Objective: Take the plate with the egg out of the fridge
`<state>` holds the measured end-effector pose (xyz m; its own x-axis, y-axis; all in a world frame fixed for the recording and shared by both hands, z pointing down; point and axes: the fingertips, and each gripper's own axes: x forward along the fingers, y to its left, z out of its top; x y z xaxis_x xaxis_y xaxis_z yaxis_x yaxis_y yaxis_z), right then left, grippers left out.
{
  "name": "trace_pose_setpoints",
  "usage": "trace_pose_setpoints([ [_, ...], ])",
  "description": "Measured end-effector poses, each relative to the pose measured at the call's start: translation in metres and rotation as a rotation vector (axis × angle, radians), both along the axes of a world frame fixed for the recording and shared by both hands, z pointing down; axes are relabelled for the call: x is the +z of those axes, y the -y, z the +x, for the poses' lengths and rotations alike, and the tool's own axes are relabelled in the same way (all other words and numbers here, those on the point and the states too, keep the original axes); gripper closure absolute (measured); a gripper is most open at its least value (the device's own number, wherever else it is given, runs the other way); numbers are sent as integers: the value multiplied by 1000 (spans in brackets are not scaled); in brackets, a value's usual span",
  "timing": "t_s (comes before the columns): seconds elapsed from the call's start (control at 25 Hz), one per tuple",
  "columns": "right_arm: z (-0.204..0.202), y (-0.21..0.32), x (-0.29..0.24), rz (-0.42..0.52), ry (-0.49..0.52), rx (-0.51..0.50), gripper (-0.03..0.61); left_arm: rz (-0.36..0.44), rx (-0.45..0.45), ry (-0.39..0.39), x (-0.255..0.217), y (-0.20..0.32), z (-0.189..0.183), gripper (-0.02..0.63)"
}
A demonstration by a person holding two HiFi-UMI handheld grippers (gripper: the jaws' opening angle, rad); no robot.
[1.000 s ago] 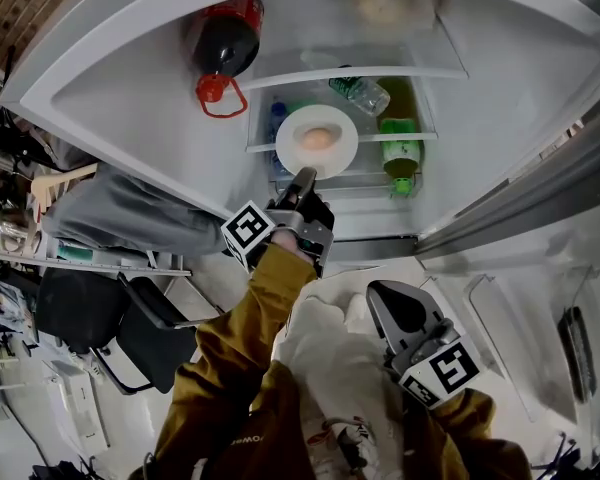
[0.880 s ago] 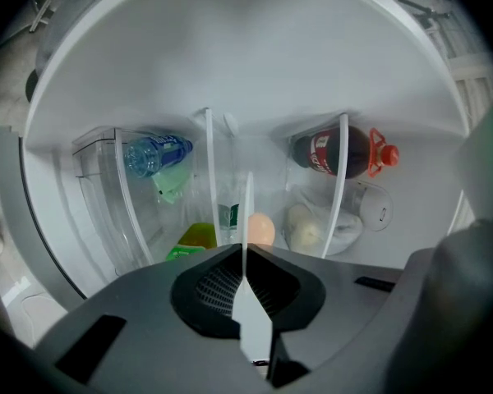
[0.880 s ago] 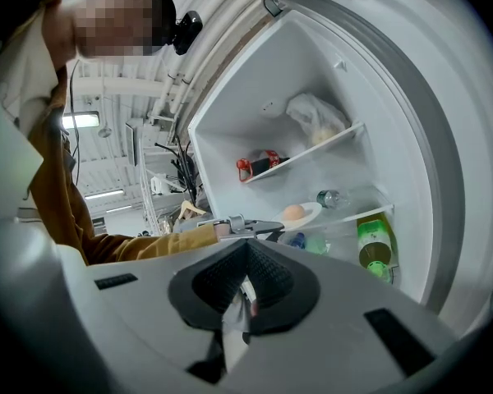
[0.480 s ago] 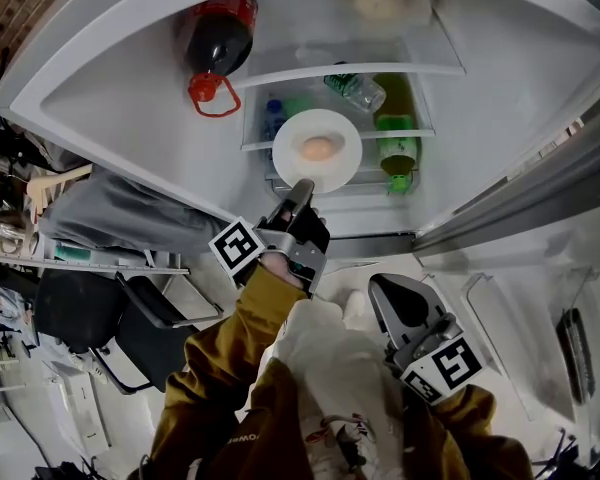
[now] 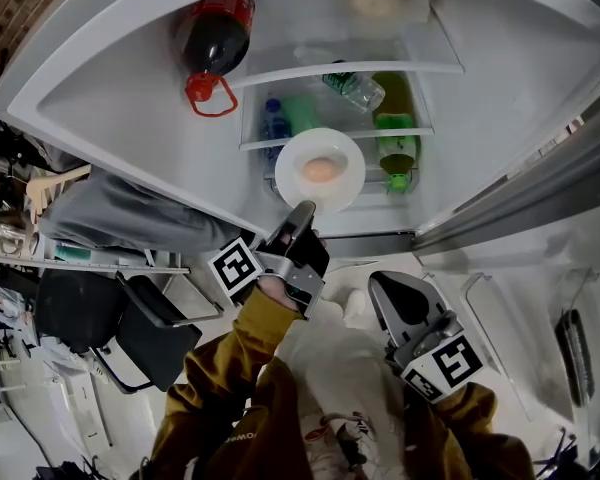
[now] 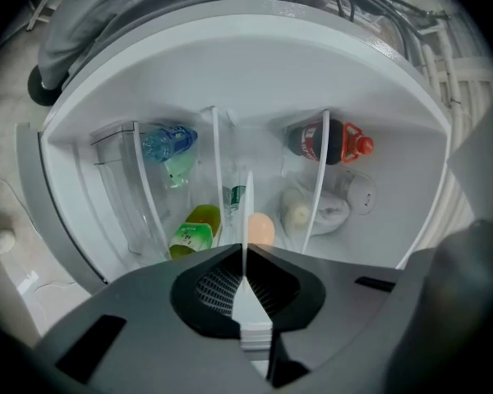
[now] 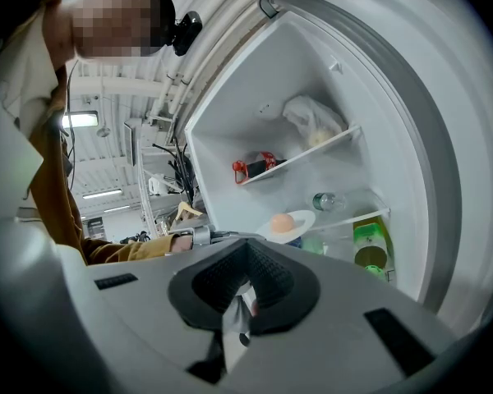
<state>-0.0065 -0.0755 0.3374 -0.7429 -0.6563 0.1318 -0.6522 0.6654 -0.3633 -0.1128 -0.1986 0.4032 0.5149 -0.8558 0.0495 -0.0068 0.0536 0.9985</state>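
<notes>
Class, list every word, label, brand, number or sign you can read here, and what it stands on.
Nothing reads clearly.
Cola bottle, red label: blurred.
Green bottle, label: too small.
Water bottle, label: too small.
Jacket print: partly hidden, unreadable.
Square markers: black-and-white patterns, no words.
</notes>
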Motion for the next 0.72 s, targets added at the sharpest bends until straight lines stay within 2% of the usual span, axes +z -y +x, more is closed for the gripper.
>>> trace_pose_setpoints([
  [0.72, 4, 6, 2, 1, -20, -1, 584, -31, 45, 0, 9, -36, -7, 592],
])
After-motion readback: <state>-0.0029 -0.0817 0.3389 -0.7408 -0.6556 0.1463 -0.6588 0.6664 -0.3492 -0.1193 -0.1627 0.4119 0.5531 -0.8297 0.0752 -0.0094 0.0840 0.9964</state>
